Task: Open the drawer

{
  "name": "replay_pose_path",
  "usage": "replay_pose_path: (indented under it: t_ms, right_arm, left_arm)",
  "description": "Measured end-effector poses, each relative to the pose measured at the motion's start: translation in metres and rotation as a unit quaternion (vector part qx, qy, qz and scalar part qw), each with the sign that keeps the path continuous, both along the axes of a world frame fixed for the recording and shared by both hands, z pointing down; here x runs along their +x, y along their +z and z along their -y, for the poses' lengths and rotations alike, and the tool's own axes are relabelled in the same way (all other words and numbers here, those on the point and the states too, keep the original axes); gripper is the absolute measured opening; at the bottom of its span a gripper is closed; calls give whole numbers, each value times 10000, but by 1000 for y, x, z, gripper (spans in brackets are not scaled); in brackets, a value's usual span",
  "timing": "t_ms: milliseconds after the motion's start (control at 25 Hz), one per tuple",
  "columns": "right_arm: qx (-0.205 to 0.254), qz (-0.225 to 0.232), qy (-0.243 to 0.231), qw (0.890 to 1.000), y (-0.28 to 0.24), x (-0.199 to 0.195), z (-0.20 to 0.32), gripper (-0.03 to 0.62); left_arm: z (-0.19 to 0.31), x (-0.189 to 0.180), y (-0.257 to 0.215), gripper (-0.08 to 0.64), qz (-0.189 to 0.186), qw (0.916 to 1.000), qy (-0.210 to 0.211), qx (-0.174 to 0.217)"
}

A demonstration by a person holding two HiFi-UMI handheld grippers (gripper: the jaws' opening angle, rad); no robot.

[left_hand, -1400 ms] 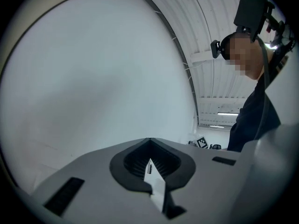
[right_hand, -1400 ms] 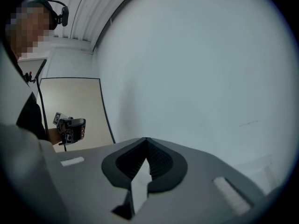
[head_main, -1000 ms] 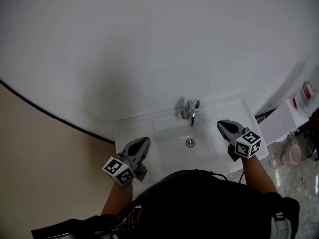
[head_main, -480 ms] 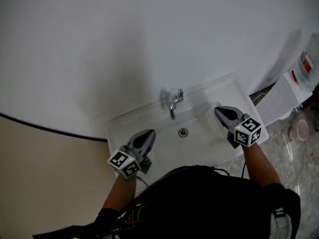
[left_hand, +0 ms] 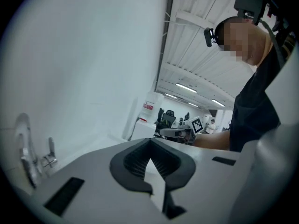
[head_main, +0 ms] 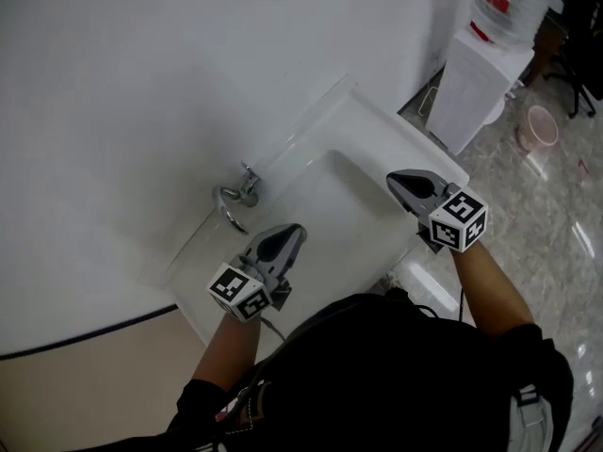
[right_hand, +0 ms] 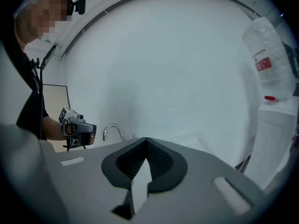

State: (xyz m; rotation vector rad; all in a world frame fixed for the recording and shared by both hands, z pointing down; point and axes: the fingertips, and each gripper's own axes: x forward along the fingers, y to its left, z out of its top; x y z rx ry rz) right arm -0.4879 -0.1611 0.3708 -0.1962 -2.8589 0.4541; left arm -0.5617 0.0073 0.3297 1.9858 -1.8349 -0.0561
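While the left gripper [head_main: 290, 234] and right gripper [head_main: 398, 180] hang over the sink [head_main: 375, 121], no drawer shows ahead of or beneath the jaws | left jaws: closed, empty | right jaws: closed, empty | task: nothing done; drawer yet to find, grip, pull

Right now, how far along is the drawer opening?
Done: nothing; no drawer shows in any view. In hand: nothing; the left gripper and right gripper are both shut and empty, beside the white sink with its tap. Left: find the drawer, grip it, pull it open.
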Motion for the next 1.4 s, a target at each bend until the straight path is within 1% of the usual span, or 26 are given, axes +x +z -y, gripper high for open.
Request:
replay_pose_path:
  t_ms: [160, 320, 440, 520, 720, 880, 1040, 1240, 1320, 1400]
  right_arm:
    - [-150, -101, 532, 9984, 33, 50, 46, -3]
    - [-339, -148, 1100, 9932, 65, 101, 84, -3]
    - [-485, -151, 1436, 9883, 89, 134, 103, -3]
    - [-555, -127, 1575, 9859, 104, 152, 113, -3]
    - [-536, -139, 1730, 9834, 148, 189, 134, -3]
    - [-546, -261, 1896, 9800, 189, 215, 134, -3]
    - [-445, -427, 1822, 9813, 235, 229, 124, -3]
    - [-160, -760, 1415, 9869, 299, 223, 85, -3]
    - [-66, -904, 1203, 9886, 324, 214, 68, 5]
    - [28, -1039, 962, 9899, 348, 205, 52, 23]
  left_arm:
    - [64, 42, 26, -6, -26, 9977, 669, -120]
    - [116, 92, 60, -6, -138, 9895, 1399, -333]
    - [144, 132, 81, -6, -224, 9805, 1861, -597]
    - [159, 157, 97, -6, -250, 9737, 2153, -708]
    - [189, 207, 136, -6, -268, 9584, 2687, -925]
    - [199, 238, 163, -6, -288, 9432, 3102, -1157]
    - [207, 262, 184, -6, -162, 9319, 3411, -1223]
    - [204, 282, 205, -6, 196, 9154, 3814, -1274]
    - [203, 286, 211, -6, 248, 9128, 3858, -1317]
    - [205, 284, 216, -6, 251, 9142, 3816, -1339]
